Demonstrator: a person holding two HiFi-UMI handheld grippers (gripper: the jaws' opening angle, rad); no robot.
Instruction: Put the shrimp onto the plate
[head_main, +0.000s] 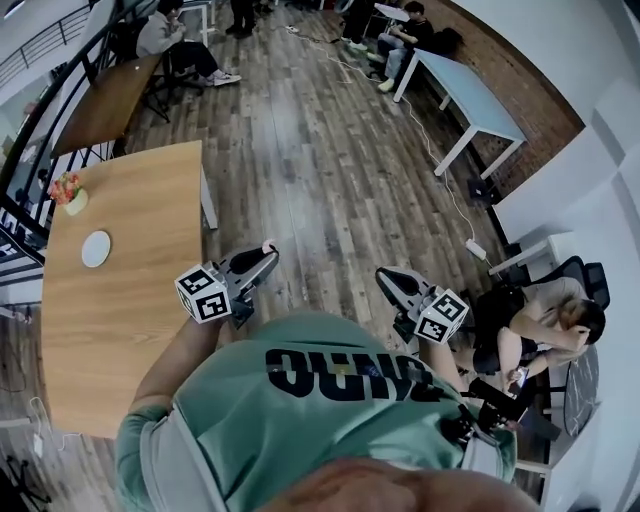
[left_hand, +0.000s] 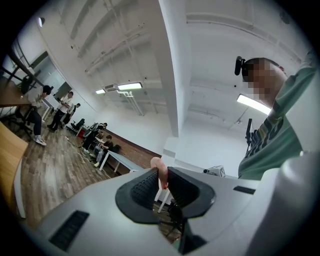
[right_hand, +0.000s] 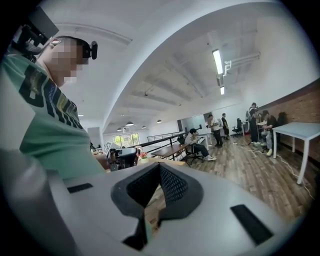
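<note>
Sitting on the wooden counter (head_main: 130, 300) at the left, the white plate (head_main: 96, 248) lies near a small pot of flowers (head_main: 68, 190). To its right, past the counter's edge and above the plank floor (head_main: 320, 170), the left gripper (head_main: 258, 258) is clamped on the pink shrimp (left_hand: 160, 172), well apart from the plate. Further right, the right gripper (head_main: 388, 277) hangs with its jaws together, holding nothing.

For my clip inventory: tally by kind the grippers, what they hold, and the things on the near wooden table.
Grippers: 2 (left gripper, right gripper)
Shrimp: 1, in the left gripper
Plate: 1
Flower pot: 1
Total: 5
</note>
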